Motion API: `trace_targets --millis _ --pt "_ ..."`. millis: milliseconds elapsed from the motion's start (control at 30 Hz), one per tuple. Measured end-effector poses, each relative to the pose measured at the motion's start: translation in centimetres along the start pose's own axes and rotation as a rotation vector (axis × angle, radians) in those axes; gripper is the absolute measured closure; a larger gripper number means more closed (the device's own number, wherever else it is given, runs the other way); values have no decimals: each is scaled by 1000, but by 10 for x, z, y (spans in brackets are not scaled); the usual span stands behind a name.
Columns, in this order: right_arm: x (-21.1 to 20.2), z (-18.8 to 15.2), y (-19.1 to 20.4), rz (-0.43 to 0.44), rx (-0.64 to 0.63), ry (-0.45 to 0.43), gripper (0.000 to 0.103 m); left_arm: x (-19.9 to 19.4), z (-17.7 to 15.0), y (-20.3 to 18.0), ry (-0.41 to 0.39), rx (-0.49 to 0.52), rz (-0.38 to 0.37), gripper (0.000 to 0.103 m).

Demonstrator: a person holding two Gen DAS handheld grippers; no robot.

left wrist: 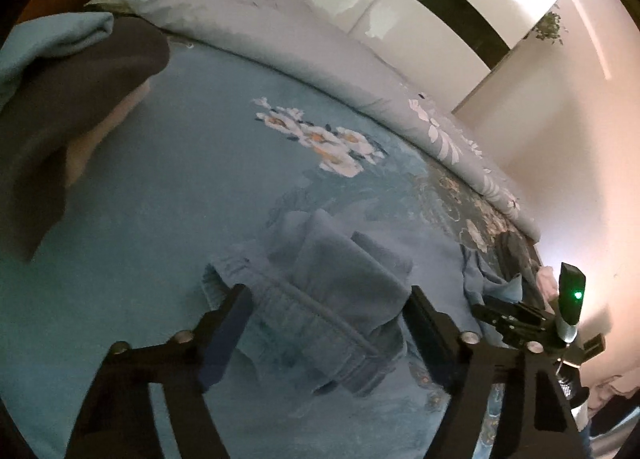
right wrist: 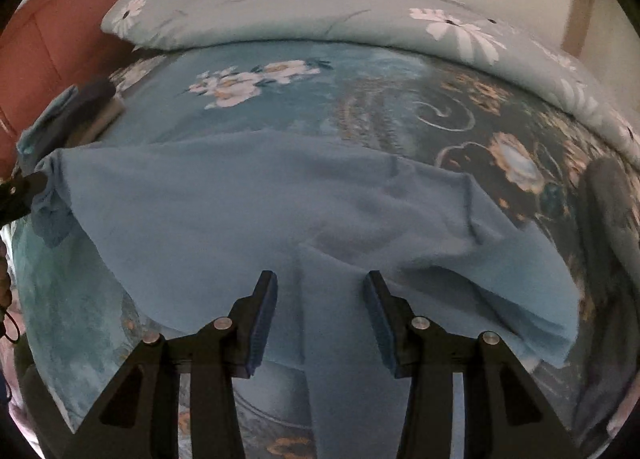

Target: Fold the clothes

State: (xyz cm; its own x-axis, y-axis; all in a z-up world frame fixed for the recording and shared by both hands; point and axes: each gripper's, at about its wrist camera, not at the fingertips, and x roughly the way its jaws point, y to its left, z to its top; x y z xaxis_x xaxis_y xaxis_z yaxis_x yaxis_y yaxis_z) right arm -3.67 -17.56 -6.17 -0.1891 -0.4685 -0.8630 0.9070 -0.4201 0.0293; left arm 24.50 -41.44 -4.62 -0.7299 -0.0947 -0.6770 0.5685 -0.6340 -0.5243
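Presently, the blue garment (right wrist: pixel 248 211) lies spread across the near half of the bed (right wrist: pixel 360 91), its long axis running side to side along the near edge, with a narrow strip of it trailing straight toward the right wrist camera. The right gripper (right wrist: pixel 320 319) is released, fingers wide apart and straddling that strip without pinching it. In the left wrist view, the left gripper (left wrist: pixel 324 323) is also released, its fingers either side of the garment's bunched, ribbed end (left wrist: pixel 320 299); contact cannot be confirmed. That ribbed band runs diagonally between the fingers. A folded stack of dark and light-blue clothes (left wrist: pixel 60 99) sits at the bed's far left corner, well apart. A floral quilt (right wrist: pixel 300 7) is heaped along the far edge.
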Motion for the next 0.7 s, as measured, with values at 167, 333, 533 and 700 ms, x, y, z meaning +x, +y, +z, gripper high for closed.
trace_targets --millis 167,333,533,700 --pt "-10 2 -10 14 81 -38 95 3 1 4 19 -37 -17 62" --pt "-65 7 -33 -3 161 -184 96 -7 12 -8 -18 35 54 79" --pt "-169 -17 -61 -54 231 -421 96 -56 22 -36 -176 253 129 80" --pt "-206 -75 -72 -130 244 -430 96 -58 -15 -13 -123 303 186 77"
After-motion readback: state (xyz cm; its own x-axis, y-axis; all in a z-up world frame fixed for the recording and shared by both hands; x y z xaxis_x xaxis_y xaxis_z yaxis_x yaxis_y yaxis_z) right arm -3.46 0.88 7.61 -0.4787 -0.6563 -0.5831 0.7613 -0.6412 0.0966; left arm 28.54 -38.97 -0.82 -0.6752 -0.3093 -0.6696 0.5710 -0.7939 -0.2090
